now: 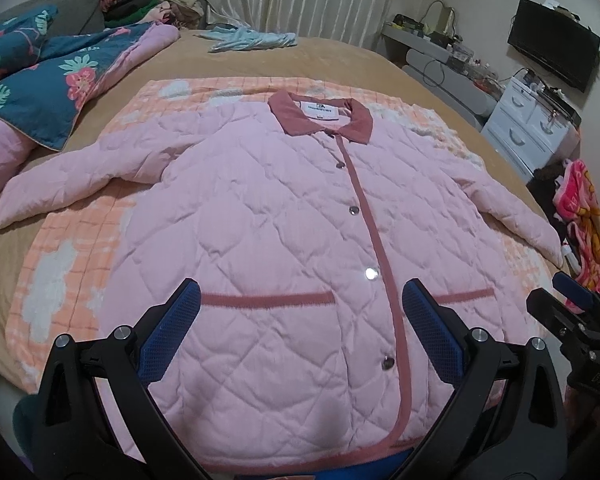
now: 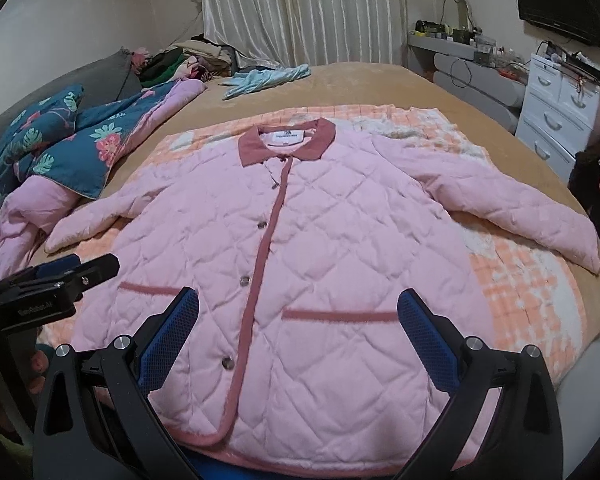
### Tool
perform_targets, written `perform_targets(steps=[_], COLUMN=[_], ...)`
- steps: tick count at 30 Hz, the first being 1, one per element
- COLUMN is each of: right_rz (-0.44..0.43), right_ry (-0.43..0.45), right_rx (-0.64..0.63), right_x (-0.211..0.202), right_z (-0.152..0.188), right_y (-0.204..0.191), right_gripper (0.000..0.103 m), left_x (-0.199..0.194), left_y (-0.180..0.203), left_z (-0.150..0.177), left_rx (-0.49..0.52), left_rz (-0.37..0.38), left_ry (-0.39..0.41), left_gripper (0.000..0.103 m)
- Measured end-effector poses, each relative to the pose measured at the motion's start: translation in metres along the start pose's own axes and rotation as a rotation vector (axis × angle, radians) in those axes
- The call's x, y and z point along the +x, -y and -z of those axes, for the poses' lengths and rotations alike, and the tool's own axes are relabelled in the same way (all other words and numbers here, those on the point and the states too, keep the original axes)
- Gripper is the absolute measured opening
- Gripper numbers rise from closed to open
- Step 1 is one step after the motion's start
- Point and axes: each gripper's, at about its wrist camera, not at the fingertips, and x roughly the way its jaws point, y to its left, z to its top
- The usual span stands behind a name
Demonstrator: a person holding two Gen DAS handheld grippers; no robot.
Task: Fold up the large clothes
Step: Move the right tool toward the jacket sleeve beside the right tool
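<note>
We see a pink quilted jacket [image 1: 280, 216] lying flat, front up, on an orange-and-white checked fleece blanket [image 1: 60, 280] across a tan bed [image 1: 340, 56]. Its diamond stitching looks puffy, its collar [image 1: 320, 116] and trim a darker rose, its snaps metallic. Our left gripper [image 1: 300, 332] and right gripper [image 2: 298, 332] hover above the hem, blue-padded fingers apart, holding nothing. White drawers [image 2: 556, 112] stand closed.

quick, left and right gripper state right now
Left gripper: open, holding nothing, above the pink jacket.
Right gripper: open, holding nothing.
</note>
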Motion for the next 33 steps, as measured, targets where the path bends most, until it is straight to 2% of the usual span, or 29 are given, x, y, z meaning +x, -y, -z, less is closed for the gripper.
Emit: perform_targets(steps=[12,20,25,33], right_rz=[-0.008,0.018,0.049,0.114], right_ry=[-0.005,0.017,0.025,0.038], right_rx=[0.018,0.042,0.092,0.179], right_x=[0.026,0.043,0.057,0.077], right_z=[-0.041,-0.073,-0.090,-0.108], right_y=[0.007,0.025,0.049,0.099], right_gripper=[0.099,0.099,0.099,0.099], left_x=[0.020,0.041,0.062,0.091], left_y=[0.004,0.009,0.016,0.037], left_z=[-0.040,-0.070,-0.088,-0.111], left_rx=[0.001,0.006,0.019,0.040], left_rz=[0.010,0.020,0.011,0.033], left_ry=[0.001,-0.015,-0.045,-0.043], left_gripper=[0.095,0.095,0.095,0.095])
